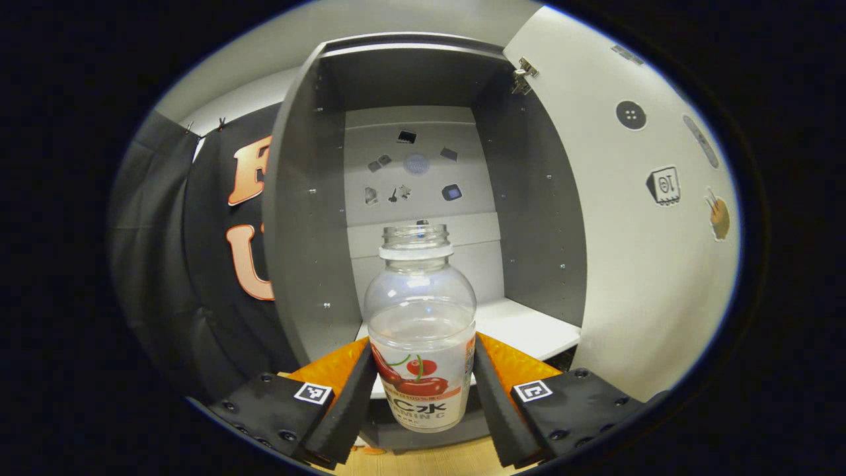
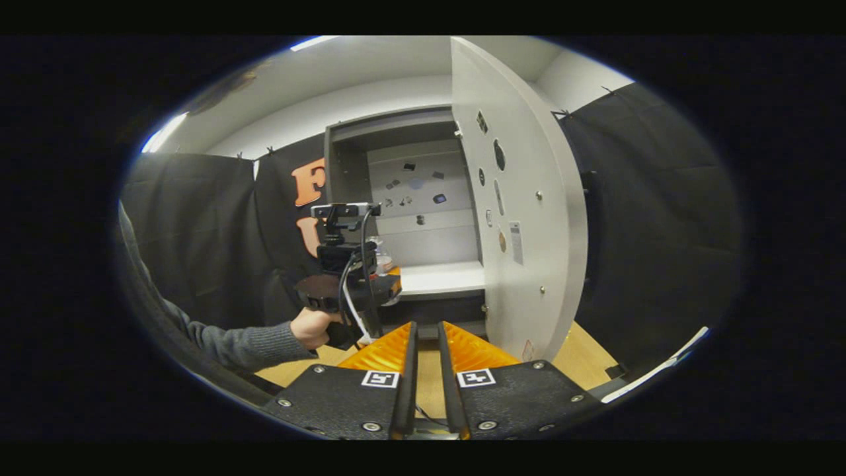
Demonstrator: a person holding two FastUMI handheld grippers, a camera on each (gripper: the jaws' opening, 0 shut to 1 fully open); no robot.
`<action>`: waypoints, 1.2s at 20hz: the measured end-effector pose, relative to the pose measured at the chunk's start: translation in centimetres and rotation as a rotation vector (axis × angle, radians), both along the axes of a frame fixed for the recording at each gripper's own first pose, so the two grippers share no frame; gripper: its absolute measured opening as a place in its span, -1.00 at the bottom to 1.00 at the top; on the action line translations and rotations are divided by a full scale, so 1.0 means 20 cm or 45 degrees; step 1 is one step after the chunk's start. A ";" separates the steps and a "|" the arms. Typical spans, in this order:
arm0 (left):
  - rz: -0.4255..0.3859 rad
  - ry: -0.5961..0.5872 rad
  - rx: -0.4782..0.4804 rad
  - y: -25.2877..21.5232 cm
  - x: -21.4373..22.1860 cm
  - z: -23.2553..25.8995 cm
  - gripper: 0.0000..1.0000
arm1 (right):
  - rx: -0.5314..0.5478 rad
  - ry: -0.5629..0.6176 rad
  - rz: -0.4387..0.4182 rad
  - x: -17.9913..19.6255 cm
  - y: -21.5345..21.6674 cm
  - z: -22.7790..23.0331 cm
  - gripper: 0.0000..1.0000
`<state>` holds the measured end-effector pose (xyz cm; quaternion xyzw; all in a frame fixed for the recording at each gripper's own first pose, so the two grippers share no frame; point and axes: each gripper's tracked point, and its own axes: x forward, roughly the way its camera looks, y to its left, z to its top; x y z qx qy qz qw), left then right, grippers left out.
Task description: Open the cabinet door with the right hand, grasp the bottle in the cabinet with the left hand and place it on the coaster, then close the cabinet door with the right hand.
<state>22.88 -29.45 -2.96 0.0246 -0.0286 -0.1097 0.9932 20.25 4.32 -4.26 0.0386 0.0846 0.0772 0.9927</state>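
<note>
A clear, capless bottle (image 1: 420, 297) with a cherry label stands upright between the fingers of my left gripper (image 1: 422, 345), which is shut on its labelled body. It is held just in front of the open grey cabinet (image 1: 310, 198), near the white shelf (image 1: 529, 327). The cabinet door (image 1: 634, 251) is swung wide open on the right. In the right gripper view, my right gripper (image 2: 426, 325) hangs over the wooden table, jaws nearly together with nothing between them, just left of the door's (image 2: 522, 218) edge. The left gripper (image 2: 347, 277) and the hand (image 2: 310, 327) holding it are at the cabinet's mouth.
Small stickers dot the cabinet's back panel (image 1: 416, 165) and the inside of the door. Black cloth walls (image 2: 198, 238) surround the booth. The wooden table (image 2: 588, 357) stretches under the cabinet. A grey sleeve (image 2: 238, 344) reaches in from the left.
</note>
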 end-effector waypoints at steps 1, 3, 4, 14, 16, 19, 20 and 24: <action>0.009 0.013 -0.010 0.03 -0.05 -0.04 0.69 | 0.016 0.010 0.019 -0.01 0.00 -0.02 -0.64; 0.045 0.069 -0.036 0.10 -0.15 -0.15 0.69 | 0.043 0.038 0.046 -0.03 0.01 -0.05 -0.64; 0.048 0.098 -0.052 0.12 -0.19 -0.22 0.69 | 0.056 0.057 0.064 -0.05 0.01 -0.08 -0.53; 0.140 0.266 -0.015 0.31 -0.46 -0.81 0.68 | 0.176 0.149 0.114 -0.07 -0.02 -0.20 -0.55; 0.146 0.291 0.023 0.31 -0.50 -0.93 0.69 | 0.164 0.169 0.113 -0.07 -0.03 -0.23 -0.55; 0.153 0.301 0.034 0.33 -0.56 -1.06 0.69 | 0.143 0.209 0.107 -0.05 -0.04 -0.30 -0.55; 0.155 0.301 0.027 0.33 -0.57 -1.10 0.69 | 0.133 0.219 0.106 -0.04 -0.04 -0.32 -0.55; 0.168 0.375 0.033 0.36 -0.61 -1.34 0.69 | 0.114 0.280 0.112 0.00 -0.05 -0.41 -0.52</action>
